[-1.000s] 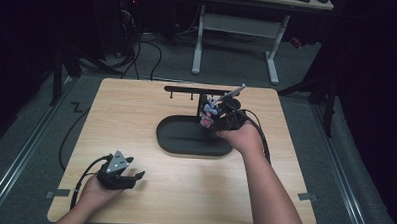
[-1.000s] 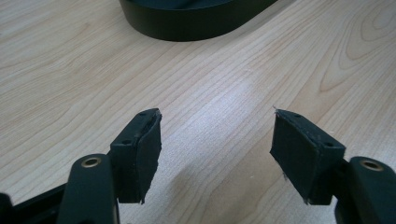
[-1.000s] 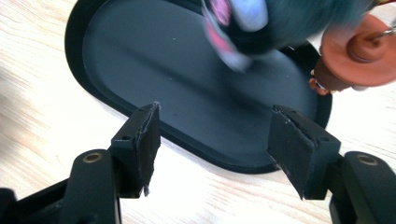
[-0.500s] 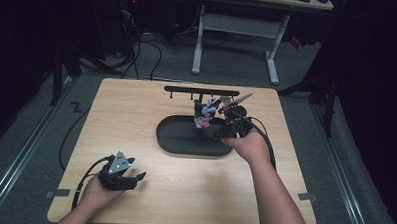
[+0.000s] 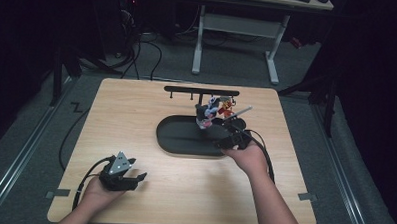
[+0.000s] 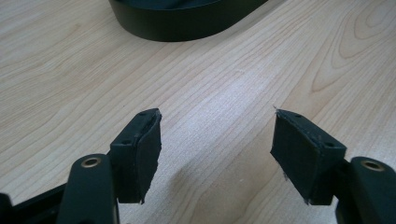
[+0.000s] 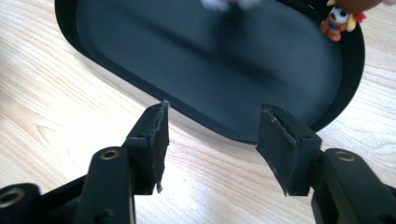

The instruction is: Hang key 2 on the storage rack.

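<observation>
Behind the tray (image 5: 185, 136), figurines (image 5: 214, 110) blur together

Bare wood is lying open between left gripper (image 5: 134, 180) and black tray (image 5: 175, 141). Hanging charms (image 5: 214, 111) under rack (image 5: 201, 91) are blocking the tray's far end; right gripper (image 5: 221, 130) is crowding its near-right rim.

1. The place looked like a lab or test room set up for recording.
2. A bare wooden table (image 5: 136, 120) stood on grey carpet (image 5: 30, 151).
3. Cables (image 5: 144, 45) trailed beneath a white-legged desk (image 5: 234, 30) in the dark background.
</observation>
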{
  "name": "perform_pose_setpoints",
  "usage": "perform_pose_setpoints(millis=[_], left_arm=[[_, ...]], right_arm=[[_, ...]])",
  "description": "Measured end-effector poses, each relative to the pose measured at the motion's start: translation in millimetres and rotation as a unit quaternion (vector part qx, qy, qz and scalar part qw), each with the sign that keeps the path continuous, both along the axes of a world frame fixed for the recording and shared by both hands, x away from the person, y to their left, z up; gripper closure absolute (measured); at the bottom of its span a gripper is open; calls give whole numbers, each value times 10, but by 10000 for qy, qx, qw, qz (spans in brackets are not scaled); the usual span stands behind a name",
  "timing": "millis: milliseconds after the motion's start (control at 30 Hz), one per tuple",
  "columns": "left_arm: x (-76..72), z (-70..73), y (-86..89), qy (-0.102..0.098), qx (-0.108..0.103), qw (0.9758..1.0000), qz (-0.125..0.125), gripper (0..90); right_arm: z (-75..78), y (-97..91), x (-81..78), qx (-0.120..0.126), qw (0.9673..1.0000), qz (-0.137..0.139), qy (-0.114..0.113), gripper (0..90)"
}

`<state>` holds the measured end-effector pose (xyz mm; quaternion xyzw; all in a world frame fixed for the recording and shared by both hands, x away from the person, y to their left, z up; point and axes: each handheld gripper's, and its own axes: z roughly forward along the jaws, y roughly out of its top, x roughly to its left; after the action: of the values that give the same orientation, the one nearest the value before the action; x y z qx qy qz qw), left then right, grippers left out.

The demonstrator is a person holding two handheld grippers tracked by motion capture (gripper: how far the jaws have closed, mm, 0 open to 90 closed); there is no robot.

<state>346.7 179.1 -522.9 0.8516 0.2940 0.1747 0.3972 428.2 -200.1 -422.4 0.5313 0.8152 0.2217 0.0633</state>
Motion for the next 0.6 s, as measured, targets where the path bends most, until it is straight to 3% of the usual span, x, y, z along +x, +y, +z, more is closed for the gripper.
perform_pose_setpoints(millis=[67,100,200,233,267,300,400,467,500,533,600], left_arm=[[-2,-1,-7,3,0,10000,-12,331],[-4,0,-10,1,2,10000,-21,331],[-16,4,-20,3,-5,10000,-51,330],[-22,6,-23,-8,-13,10000,-57,330],[-27,8,-25,-6,-30,10000,-66,330],[-33,10,-27,9,-37,10000,-73,330],[-46,11,-42,22,-46,9999,-101,330],[-54,11,-54,13,-75,9999,-117,330],[-58,13,-58,19,-84,9999,-135,330],[-62,15,-62,16,-93,9998,-145,330],[-73,18,-72,-19,-101,9998,-193,331]], right_arm=[[-84,-10,-103,-9,9997,110,-211,450],[-84,-10,-103,-9,9997,110,-211,450],[-169,-25,-213,-114,9990,159,-408,450],[-215,-22,-303,-244,9979,186,-575,452],[-215,-22,-303,-244,9979,186,-575,452],[-263,-33,-386,-314,9962,219,-786,451],[-319,-33,-487,-336,9944,257,-969,441],[-390,-61,-595,-162,9923,266,-1200,427],[-464,-92,-709,-61,9893,245,-1434,423],[-464,-92,-709,-61,9893,245,-1434,423],[-541,-123,-828,-55,9856,236,-1672,441]])
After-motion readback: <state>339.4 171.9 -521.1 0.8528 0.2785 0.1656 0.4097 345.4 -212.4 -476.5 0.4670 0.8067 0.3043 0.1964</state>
